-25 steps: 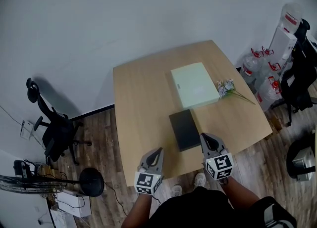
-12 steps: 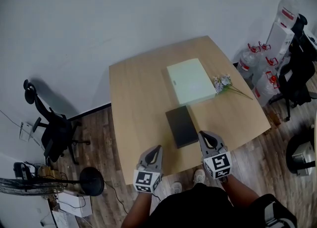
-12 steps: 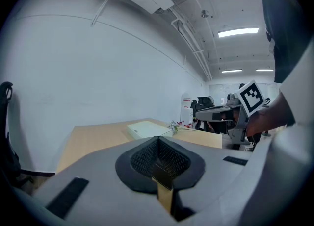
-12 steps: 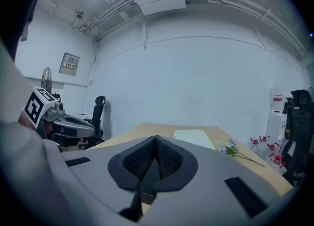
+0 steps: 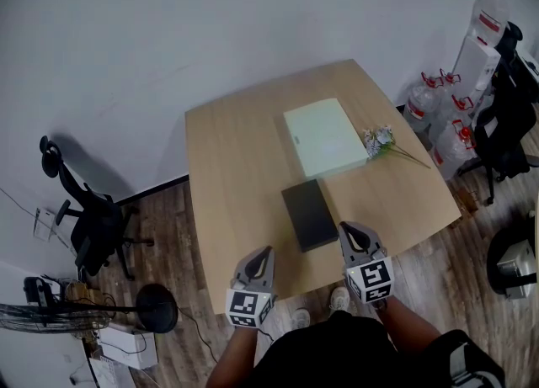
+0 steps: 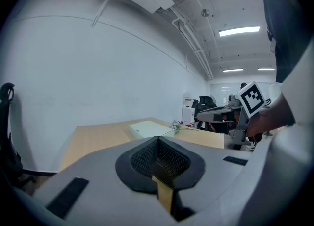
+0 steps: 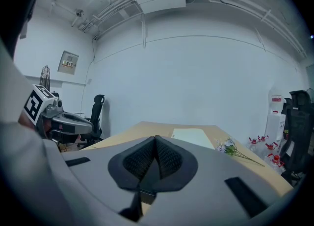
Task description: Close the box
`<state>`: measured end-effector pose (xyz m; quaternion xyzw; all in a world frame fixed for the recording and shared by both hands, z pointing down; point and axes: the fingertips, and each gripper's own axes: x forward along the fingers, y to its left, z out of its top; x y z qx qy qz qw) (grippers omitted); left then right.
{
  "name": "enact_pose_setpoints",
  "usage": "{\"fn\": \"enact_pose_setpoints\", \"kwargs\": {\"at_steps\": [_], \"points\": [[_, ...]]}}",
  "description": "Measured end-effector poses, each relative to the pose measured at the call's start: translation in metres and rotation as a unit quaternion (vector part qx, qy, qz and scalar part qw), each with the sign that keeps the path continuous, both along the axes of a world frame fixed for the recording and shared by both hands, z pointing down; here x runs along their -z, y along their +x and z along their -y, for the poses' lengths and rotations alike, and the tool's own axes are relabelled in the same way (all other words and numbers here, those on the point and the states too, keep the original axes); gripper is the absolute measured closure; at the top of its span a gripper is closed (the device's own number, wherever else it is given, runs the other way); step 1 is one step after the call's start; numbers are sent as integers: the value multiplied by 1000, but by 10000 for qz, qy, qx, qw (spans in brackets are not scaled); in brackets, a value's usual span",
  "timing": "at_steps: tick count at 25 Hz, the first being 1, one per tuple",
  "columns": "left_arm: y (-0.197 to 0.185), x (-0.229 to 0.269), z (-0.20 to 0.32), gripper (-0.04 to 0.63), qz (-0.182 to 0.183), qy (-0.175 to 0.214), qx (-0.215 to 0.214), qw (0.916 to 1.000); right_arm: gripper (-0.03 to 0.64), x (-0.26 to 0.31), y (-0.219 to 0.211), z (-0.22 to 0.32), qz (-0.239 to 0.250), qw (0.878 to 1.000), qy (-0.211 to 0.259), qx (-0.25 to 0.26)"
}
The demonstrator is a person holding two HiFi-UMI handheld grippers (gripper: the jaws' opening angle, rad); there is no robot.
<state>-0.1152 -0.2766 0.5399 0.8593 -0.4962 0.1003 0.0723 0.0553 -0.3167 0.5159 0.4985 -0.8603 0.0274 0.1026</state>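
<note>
The pale green box (image 5: 324,136) lies flat on the far half of the table (image 5: 227,176). A dark flat slab (image 5: 309,214) lies just on its near side, and a sprig of flowers (image 5: 381,139) rests by its right edge. Both grippers are held low at the table's near edge and point forward, well short of the box. The left gripper (image 5: 263,258) has its jaws pressed together and holds nothing. The right gripper (image 5: 349,235), near the slab's near corner, is likewise closed and empty.

flower sprig (image 5: 379,137) near table (image 5: 227,167) right edge; office chair (image 5: 94,220) on floor at left; water jugs (image 5: 419,108) far right.
</note>
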Motion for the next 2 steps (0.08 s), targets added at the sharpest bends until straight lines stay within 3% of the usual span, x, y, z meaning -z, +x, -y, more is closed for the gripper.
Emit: {"fn": "enact_pose_setpoints", "kwargs": {"at_steps": [2], "points": [[-2, -1, 0, 580, 0, -6, 17, 10000, 604, 0, -1, 1, -2, 10000, 16, -7]]}}
